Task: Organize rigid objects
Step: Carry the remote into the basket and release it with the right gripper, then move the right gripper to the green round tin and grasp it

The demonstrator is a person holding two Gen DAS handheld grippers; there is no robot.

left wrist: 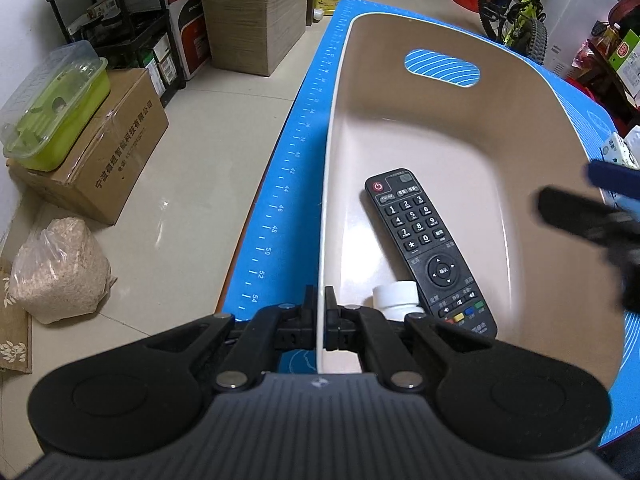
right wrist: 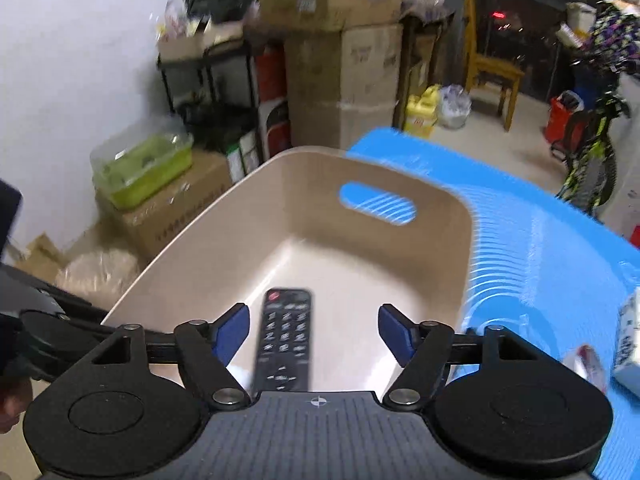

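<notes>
1. Left wrist view: left gripper point(left wrist: 319, 316) has its fingers clenched on the near wall of a beige bin point(left wrist: 472, 128), one finger outside the rim, one inside.
2. Bin sits on a blue mat point(left wrist: 280, 184) w/ a printed ruler scale along its edge; the mat covers the surface.
3. Black remote point(left wrist: 430, 252) lies flat on the bin floor, buttons up, red power button at the far end, angled diagonally.
4. White cap-like object point(left wrist: 396, 298) rests in the bin's near corner, just beside the remote's near end & touching it or nearly so; can't tell which.
5. Right gripper point(left wrist: 600, 216) shows blurred at the right edge, above the bin's right wall.
6. Right wrist view: right gripper point(right wrist: 314, 334) hangs over the bin point(right wrist: 168, 256), blue-padded fingers point(right wrist: 234, 330) spread wide & released, holding nothing; pic is motion-blurred.
7. Remote point(right wrist: 286, 336) appears between the fingers, down on the bin floor, not touching them.
8. Small white patterned box point(right wrist: 630, 340) sits on the mat point(right wrist: 540, 248), right of the bin.
9. Floor to the left carries cardboard boxes point(left wrist: 100, 160) & a green lidded container point(left wrist: 56, 108) on top of one.
</notes>
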